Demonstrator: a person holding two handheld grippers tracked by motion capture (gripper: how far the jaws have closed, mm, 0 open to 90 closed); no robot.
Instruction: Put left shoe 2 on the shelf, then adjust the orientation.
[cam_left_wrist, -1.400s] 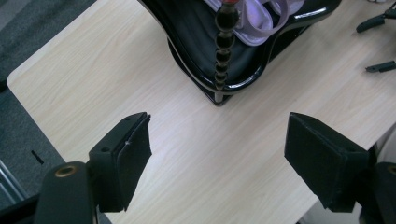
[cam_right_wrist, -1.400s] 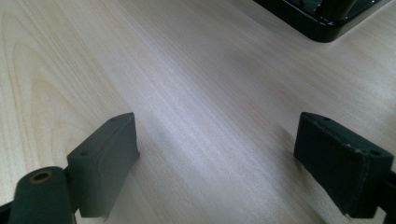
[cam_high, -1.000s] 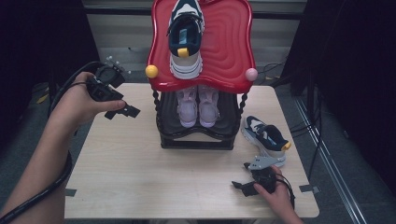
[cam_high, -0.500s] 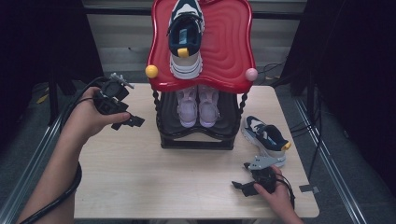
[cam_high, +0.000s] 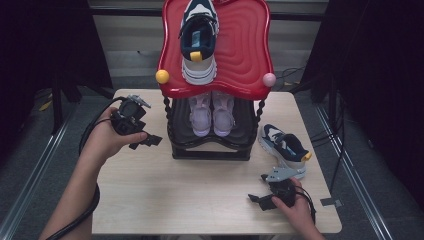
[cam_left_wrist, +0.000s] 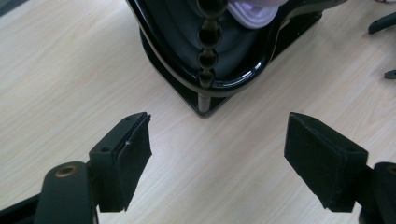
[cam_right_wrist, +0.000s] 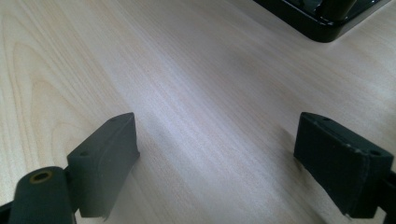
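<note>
Right tongs (cam_high: 261, 200): nearest the person, low on the tabletop (cam_high: 200, 200) in front of the shoe rack's right corner, held in the right hand (cam_high: 295, 207); jaws spread wide, nothing between them, only bare wood in the right gripper view (cam_right_wrist: 215, 154).
Loose sneaker (cam_high: 283, 148): one, navy and white with a yellow heel tab, lying on the tabletop just beside the rack's right side; long axis runs diagonally, toe toward the rack's right post, heel toward the near right edge. It sits just beyond the right tongs, apart from them.
Left tongs (cam_high: 150, 141): held in the left hand (cam_high: 107, 140) beside the rack's left front corner, jaws pointing at that corner; jaws stand well apart and empty. In the left gripper view (cam_left_wrist: 217, 140) the rack's beaded black post (cam_left_wrist: 208, 42) stands just past the gap.
Shoe rack (cam_high: 212, 150): one, black base with a red wavy top shelf (cam_high: 245, 55), at the far middle of the tabletop.
Lower-shelf shoes (cam_high: 212, 112): two pale lilac sneakers side by side under the red shelf, long axes running front to back.
Top-shelf sneaker (cam_high: 198, 40): one, navy and white, yellow tab facing the person, long axis front to back.
Ball knobs: two, a yellow one (cam_high: 162, 76) at the red shelf's left front corner and a pink one (cam_high: 269, 79) at its right.
</note>
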